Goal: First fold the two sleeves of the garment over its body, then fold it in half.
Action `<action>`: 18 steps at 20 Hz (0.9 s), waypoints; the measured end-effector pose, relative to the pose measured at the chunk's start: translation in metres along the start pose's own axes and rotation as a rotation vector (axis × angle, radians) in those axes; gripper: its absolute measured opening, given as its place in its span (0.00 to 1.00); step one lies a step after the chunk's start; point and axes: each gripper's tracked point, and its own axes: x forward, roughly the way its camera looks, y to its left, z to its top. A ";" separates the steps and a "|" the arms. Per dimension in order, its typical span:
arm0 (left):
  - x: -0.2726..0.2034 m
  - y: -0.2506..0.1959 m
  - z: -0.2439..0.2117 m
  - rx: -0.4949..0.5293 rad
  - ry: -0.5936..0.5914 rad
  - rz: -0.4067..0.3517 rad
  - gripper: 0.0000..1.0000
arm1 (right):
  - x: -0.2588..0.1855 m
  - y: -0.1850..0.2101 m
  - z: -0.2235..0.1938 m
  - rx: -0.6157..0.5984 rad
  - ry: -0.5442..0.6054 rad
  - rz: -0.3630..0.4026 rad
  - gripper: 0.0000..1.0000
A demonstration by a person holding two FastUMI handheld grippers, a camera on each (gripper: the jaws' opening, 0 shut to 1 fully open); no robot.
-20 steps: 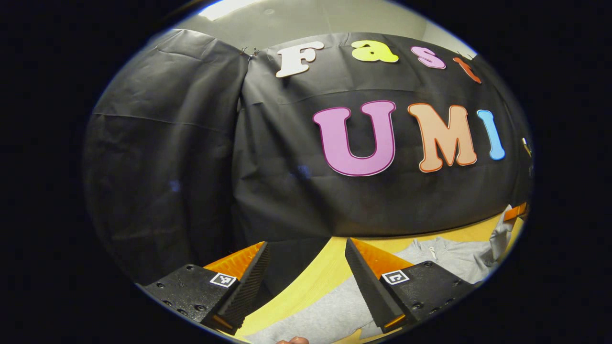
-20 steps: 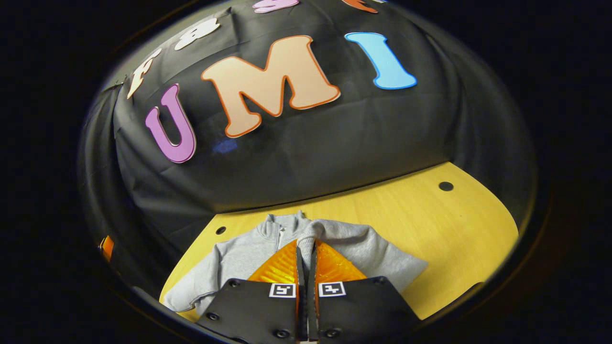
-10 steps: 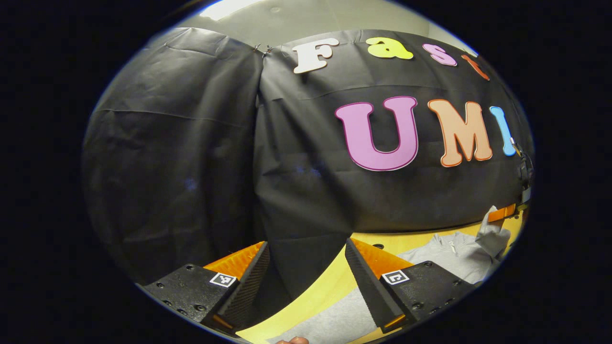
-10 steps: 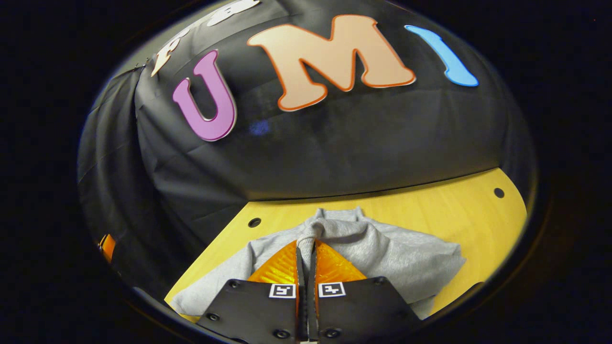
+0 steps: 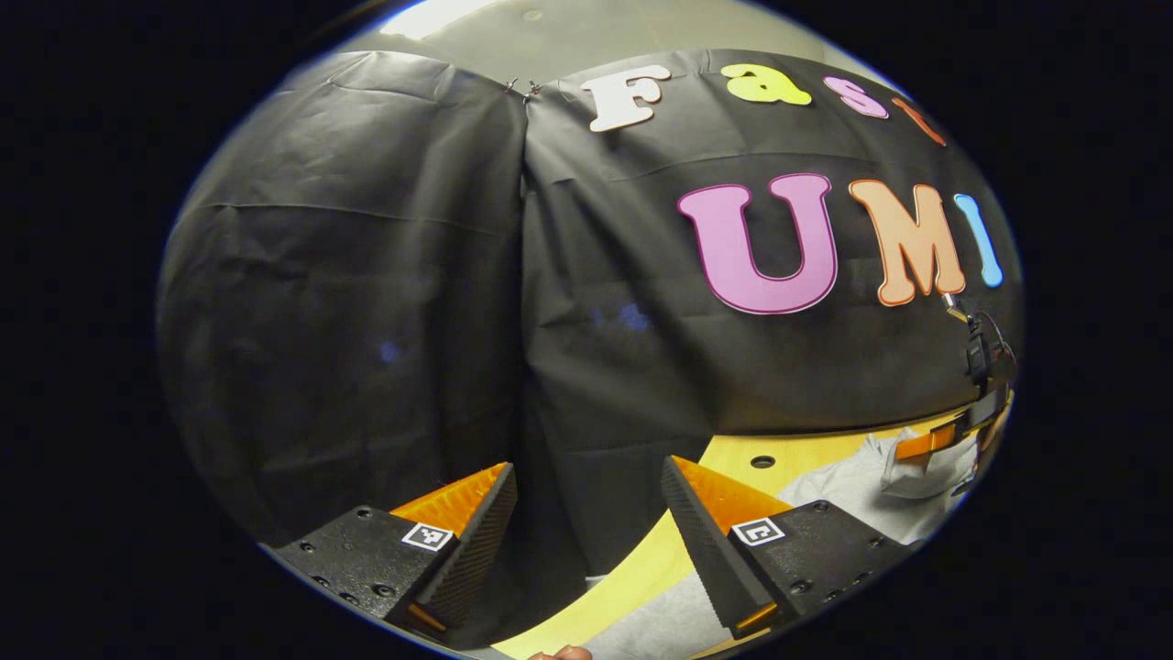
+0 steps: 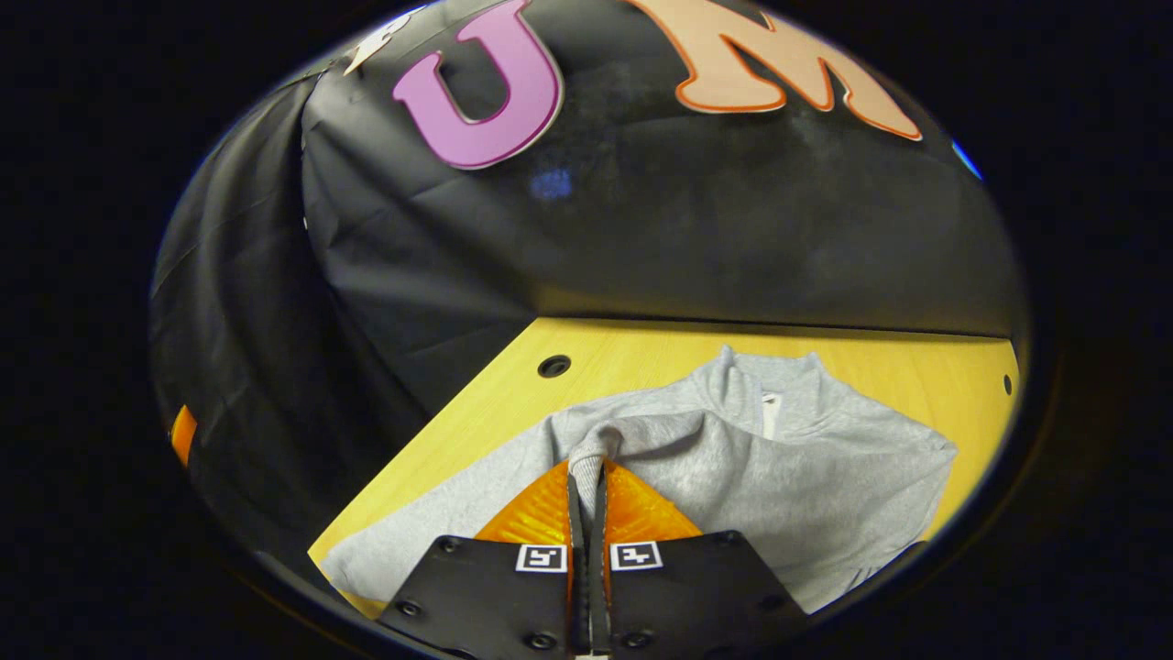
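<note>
A grey zip-neck sweatshirt (image 6: pixel 825 477) lies on the yellow wooden table (image 6: pixel 641 344), collar toward the wall. My right gripper (image 6: pixel 586 472) is shut on a sleeve cuff (image 6: pixel 591 449), which is pulled across the body, just above the fabric. In the left gripper view the sweatshirt (image 5: pixel 843 486) shows at the lower right, with the right gripper (image 5: pixel 930 445) over it holding the cuff. My left gripper (image 5: pixel 586 522) is open with nothing between its fingers, off the table's left edge, near the sweatshirt's left side (image 5: pixel 651 623).
The black cloth wall stands close behind the table. A round hole (image 6: pixel 553 366) sits in the tabletop left of the collar, also seen as a hole (image 5: pixel 762 461) in the left gripper view. A fingertip (image 5: pixel 559 653) shows at the bottom edge.
My right gripper has carried the cuff across the sweatshirt's body toward its left side and lower. My left gripper has drifted left, off the garment, staying open.
</note>
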 end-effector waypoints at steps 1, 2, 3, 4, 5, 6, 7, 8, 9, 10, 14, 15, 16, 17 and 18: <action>0.001 0.004 -0.003 0.001 0.007 0.006 0.94 | 0.005 0.003 -0.007 -0.011 0.018 -0.009 0.03; 0.001 0.009 -0.007 0.000 0.016 0.012 0.94 | 0.011 0.005 -0.013 -0.012 0.038 -0.016 0.03; 0.001 0.012 -0.011 0.000 0.026 0.019 0.94 | 0.018 0.007 -0.020 -0.005 0.063 -0.016 0.03; 0.000 0.014 -0.015 -0.003 0.034 0.025 0.94 | 0.020 0.010 -0.026 0.008 0.082 -0.010 0.09; -0.002 0.017 -0.019 -0.003 0.041 0.032 0.94 | 0.019 0.014 -0.030 0.021 0.099 0.000 0.09; -0.002 0.021 -0.026 -0.002 0.052 0.039 0.94 | 0.021 0.020 -0.030 0.025 0.097 0.017 0.10; -0.004 0.023 -0.032 -0.003 0.064 0.044 0.94 | 0.018 0.024 -0.026 0.019 0.079 0.027 0.32; -0.006 0.026 -0.040 -0.003 0.078 0.049 0.99 | 0.020 0.024 -0.017 0.004 0.053 0.025 0.54; -0.007 0.027 -0.048 -0.001 0.094 0.051 0.99 | 0.013 0.025 -0.011 -0.015 0.030 0.027 0.76; -0.009 0.027 -0.057 0.003 0.112 0.051 0.99 | 0.012 0.023 -0.010 -0.037 0.009 0.020 0.98; -0.014 0.019 -0.089 -0.009 0.171 0.017 0.99 | -0.007 0.016 0.004 -0.093 -0.050 0.008 0.98; -0.015 0.015 -0.099 -0.023 0.194 0.003 0.94 | -0.011 0.014 0.006 -0.100 -0.060 0.006 0.96; -0.017 0.011 -0.110 -0.037 0.220 -0.012 0.94 | -0.017 0.013 0.008 -0.107 -0.067 0.004 0.96; -0.020 0.008 -0.122 -0.046 0.249 -0.022 0.95 | -0.023 0.011 0.010 -0.114 -0.074 0.002 0.98; -0.023 0.005 -0.134 -0.052 0.281 -0.031 0.90 | -0.029 0.009 0.010 -0.119 -0.081 0.000 0.96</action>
